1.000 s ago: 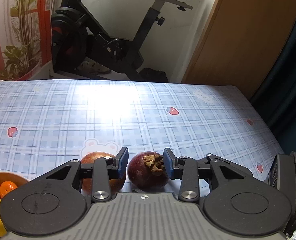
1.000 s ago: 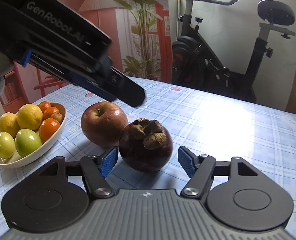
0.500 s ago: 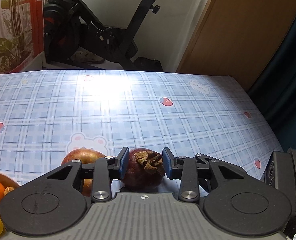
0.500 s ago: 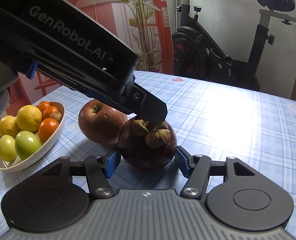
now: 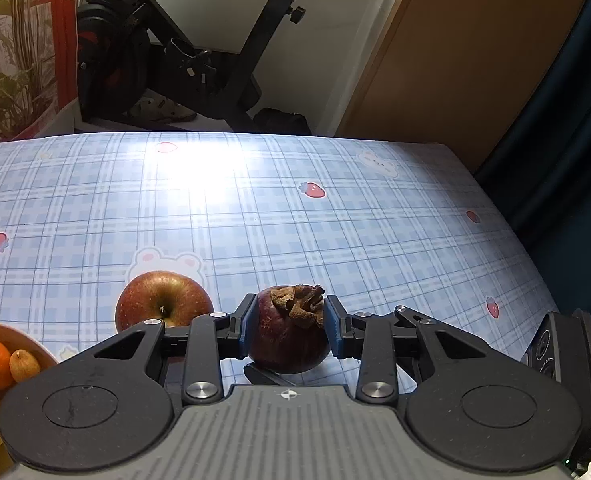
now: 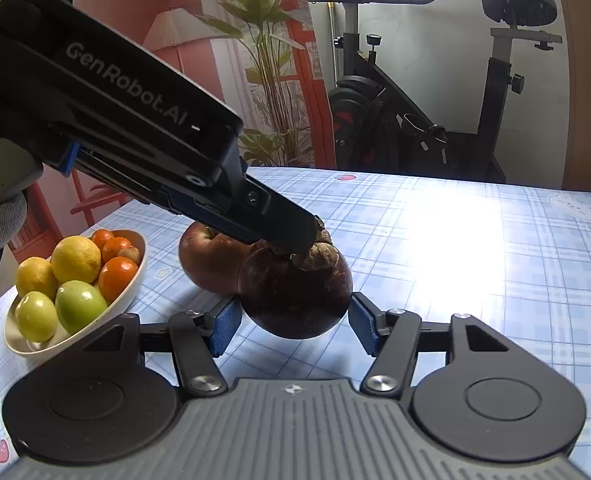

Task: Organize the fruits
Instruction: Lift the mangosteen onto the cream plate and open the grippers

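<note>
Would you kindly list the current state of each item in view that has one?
Left claw: shut on the mangosteen.
Right claw: either side of the mangosteen, contact unclear.
Mangosteen: lifted clear of the table, calyx up.
Apple: on the table, stem up, ungripped.
Bowl: upright, full of citrus and green fruits.

Exercise bike stood against white wall. Wooden door to its right, dark curtain beside. Potted plant near red frame. Glare on blue plaid tabletop.
</note>
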`<state>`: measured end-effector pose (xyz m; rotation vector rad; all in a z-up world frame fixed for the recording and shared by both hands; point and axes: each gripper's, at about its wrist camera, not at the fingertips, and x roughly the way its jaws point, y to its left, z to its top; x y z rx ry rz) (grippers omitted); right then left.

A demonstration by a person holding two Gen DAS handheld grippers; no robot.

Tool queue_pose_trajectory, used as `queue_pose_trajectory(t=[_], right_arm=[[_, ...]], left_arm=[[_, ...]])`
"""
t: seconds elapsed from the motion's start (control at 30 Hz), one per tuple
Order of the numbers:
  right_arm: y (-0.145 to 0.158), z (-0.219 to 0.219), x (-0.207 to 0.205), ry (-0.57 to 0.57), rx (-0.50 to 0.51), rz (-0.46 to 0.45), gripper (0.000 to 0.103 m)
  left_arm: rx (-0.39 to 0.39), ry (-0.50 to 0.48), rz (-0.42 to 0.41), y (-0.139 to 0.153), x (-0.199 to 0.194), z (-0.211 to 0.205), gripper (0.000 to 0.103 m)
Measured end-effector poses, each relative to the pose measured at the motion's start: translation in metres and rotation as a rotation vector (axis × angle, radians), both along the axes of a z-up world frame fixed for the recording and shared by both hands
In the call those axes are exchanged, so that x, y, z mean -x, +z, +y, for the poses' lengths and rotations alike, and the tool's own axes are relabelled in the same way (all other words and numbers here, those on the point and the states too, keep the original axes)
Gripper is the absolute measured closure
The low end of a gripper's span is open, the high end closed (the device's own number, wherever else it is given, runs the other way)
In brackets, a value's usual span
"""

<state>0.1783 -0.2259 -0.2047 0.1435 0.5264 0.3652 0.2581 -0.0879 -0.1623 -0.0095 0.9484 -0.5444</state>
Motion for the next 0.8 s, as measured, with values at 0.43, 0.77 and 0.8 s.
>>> queue_pose_trajectory(t=[0.43,0.77,0.8], right_arm=[[0.036,0.061,0.02,0.119,0.052,-0.054,0.042],[0.045,0.133,0.021,0.275,0.092,-0.072,0.042],[0.045,0.14,0.02,0.286,0.099,-0.073,0.042]], left_arm=[[0.066,0.05,0.019,0.032,0.029,0.074,0.066],[0.04,0.131,0.022,0.045,0.047,0.152,0.067],[0.042,0.139,0.021,0.045,0.048,0.159,0.067]])
